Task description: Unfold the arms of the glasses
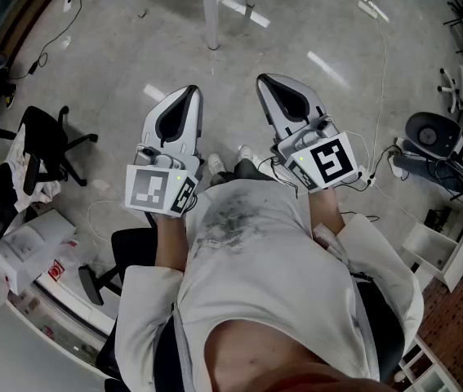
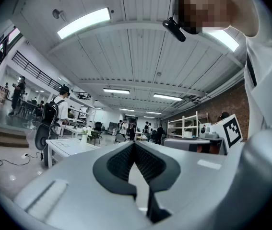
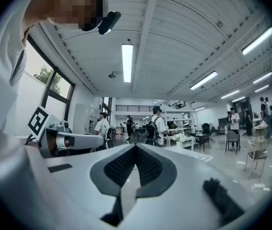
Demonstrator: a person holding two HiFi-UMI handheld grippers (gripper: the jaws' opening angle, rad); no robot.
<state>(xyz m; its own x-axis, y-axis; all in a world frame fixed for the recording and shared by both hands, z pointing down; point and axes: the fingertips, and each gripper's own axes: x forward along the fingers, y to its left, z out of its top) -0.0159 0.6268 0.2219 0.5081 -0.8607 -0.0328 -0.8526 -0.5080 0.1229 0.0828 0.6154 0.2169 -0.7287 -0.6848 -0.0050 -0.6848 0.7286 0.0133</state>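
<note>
— Head view, biggest thing first: what fills it?
— A pale grey floor (image 1: 133,55), seen steeply from above. Near the camera a person's torso (image 1: 272,260) in a light shirt and open white coat covers the lower middle. The legs are hidden beneath it, and only the shoe tips (image 1: 215,163) show.

— What else stands there?
— A white table (image 1: 212,2) at the far edge, cut off by the frame. A black office chair (image 1: 47,141) is on the left. A thin cable (image 1: 382,55) trails across the floor on the right.

— And the tongs?
— The left gripper (image 1: 189,93) and right gripper (image 1: 265,80) are held side by side in front of the chest, a little apart, pointing away over the floor. Each carries a marker cube (image 1: 156,188) at its near end.

— Open or closed?
— In each gripper view the dark ribbed pads meet at the tip, with nothing between them. Both are closed and empty.

— Where are the glasses?
— No view shows them. Both gripper views tilt up toward a ribbed ceiling (image 2: 140,56) with strip lights. The distant people are too small to make out.
</note>
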